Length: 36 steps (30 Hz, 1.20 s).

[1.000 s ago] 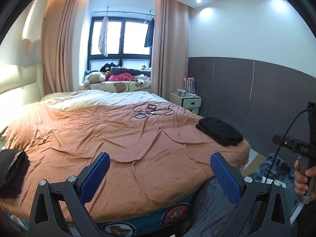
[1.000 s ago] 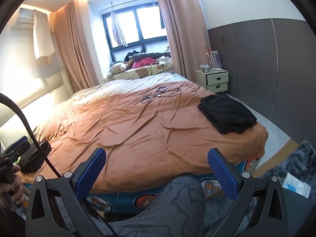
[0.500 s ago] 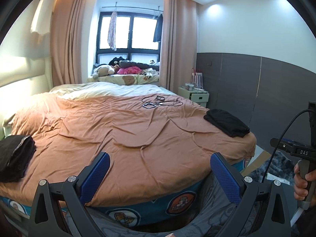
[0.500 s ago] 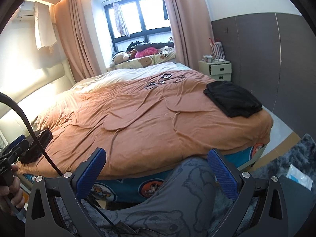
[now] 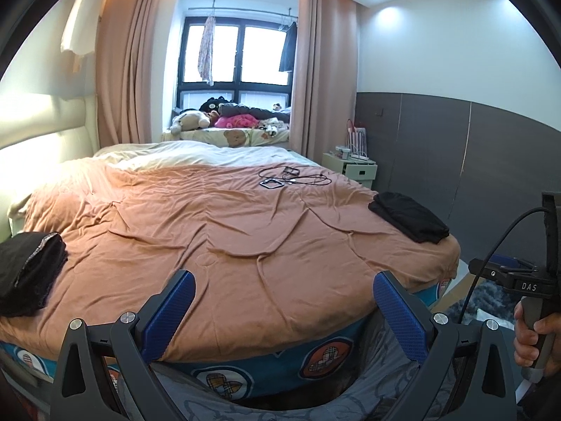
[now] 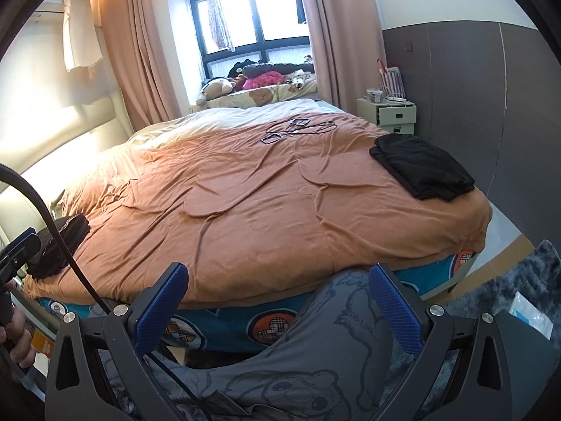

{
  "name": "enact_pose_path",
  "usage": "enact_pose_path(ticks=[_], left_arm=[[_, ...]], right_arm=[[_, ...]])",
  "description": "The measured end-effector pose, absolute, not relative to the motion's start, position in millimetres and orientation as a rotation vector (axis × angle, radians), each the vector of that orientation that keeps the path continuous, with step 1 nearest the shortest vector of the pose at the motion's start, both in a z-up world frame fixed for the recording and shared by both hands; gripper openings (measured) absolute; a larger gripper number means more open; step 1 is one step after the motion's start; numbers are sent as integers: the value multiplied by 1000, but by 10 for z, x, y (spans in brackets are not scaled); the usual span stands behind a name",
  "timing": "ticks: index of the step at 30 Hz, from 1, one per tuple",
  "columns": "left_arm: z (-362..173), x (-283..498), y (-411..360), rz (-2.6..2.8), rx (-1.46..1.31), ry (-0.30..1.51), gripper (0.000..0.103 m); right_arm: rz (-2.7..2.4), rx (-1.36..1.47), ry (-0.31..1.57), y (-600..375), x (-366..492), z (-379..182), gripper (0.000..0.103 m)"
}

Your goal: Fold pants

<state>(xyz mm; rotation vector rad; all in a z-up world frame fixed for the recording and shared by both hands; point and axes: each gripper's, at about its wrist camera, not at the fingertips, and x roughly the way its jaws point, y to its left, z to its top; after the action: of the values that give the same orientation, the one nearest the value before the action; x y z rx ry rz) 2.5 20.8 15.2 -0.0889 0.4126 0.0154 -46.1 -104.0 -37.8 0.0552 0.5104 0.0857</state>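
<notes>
Right wrist view: folded black pants lie well beyond the spread-apart right gripper

An orange-brown duvet covered the bed. Tangled cables lay near its far side. Stuffed toys crowded the window ledge, and a pale nightstand stood by the grey wall.
</notes>
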Motion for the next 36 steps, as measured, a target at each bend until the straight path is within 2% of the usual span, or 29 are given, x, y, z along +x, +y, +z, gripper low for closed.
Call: enact_pose_path(ticks=[36], left_arm=[[154,-68,264,52,-84,390,102]], right_arm=[[117,21,518,-1021,-490,-323,103]])
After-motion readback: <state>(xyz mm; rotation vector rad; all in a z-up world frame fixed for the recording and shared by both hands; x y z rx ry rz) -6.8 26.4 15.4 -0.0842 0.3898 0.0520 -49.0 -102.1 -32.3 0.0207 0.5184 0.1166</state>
